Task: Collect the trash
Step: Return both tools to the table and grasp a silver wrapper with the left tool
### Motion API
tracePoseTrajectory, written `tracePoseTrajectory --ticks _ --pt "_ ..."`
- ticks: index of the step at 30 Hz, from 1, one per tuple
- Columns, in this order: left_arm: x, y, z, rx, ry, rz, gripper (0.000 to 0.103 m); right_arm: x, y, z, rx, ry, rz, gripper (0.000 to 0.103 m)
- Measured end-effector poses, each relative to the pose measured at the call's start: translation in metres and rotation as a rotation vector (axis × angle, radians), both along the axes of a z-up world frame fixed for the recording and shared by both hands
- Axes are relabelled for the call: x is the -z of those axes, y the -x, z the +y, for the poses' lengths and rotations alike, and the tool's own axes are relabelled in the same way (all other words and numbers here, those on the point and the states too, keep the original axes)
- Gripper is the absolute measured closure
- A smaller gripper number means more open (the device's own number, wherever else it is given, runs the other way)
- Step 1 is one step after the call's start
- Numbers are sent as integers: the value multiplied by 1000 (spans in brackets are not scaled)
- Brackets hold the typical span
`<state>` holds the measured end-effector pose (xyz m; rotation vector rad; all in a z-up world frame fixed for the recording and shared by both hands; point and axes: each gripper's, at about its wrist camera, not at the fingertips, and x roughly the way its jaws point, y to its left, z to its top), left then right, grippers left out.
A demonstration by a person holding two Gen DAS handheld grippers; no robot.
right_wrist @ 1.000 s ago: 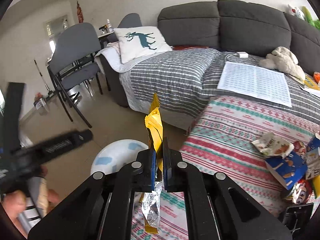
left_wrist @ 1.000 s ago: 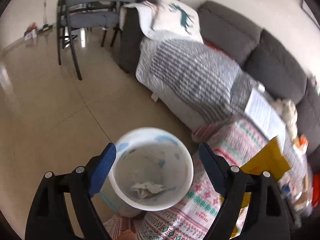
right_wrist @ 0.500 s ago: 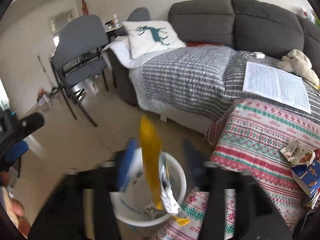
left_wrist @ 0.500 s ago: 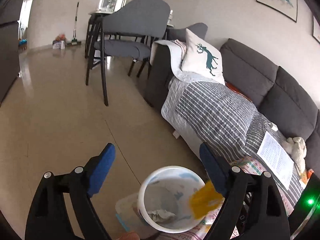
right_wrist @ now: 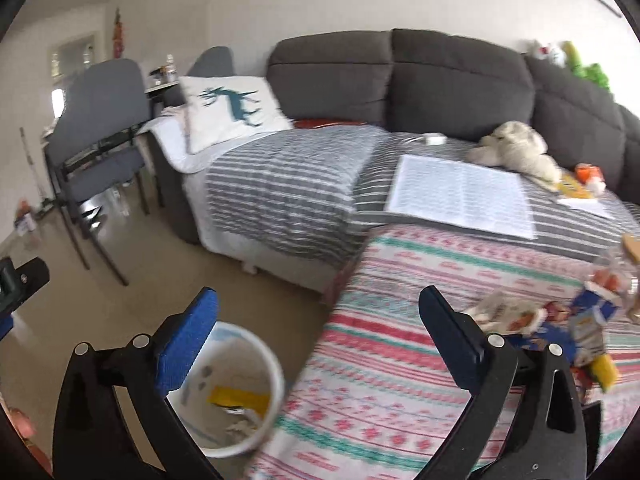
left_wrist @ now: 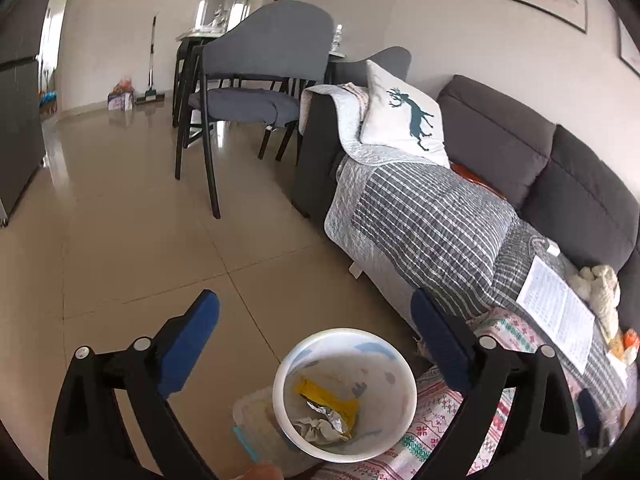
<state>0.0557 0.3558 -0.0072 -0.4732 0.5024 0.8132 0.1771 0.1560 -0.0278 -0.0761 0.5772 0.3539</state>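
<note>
Both tools are spread wide, holding nothing: left tool [left_wrist: 314,336], right tool [right_wrist: 318,322]. The crumpled yellow foil wrapper [left_wrist: 326,400] lies inside the white plastic bin [left_wrist: 344,394] beside the patterned red-and-green blanket [right_wrist: 400,320]. Only the right wrist view shows the remaining snack wrappers [right_wrist: 560,324] on that blanket.

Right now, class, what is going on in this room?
A person with a two-finger tool in each hand is collecting trash. A yellow wrapper lies in the white bin beside the sofa. Both the left tool and right tool are open and hold nothing. More wrappers remain on the patterned blanket.
</note>
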Motion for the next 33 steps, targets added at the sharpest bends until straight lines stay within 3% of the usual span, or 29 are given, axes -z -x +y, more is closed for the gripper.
tracePoseTrajectory --ticks 10,18,23,26,29,33 --pt "1 -40 -79 170 -113 67 7 -11 -9 -83 152 60 -28 7" --pt "18 -86 -157 398 -85 119 7 -13 -22 -202 298 83 -20 7" --pt "35 -113 -216 574 -86 192 7 -6 -33 -278 393 42 26 7" --pt "48 -132 -240 680 -11 235 7 5 -37 -318 432 -8 78 7" --pt "66 -160 -248 761 168 265 7 18 -37 -352 439 -49 119 7" --pt "99 -204 -248 751 430 308 7 34 -42 -376 455 -78 174 7"
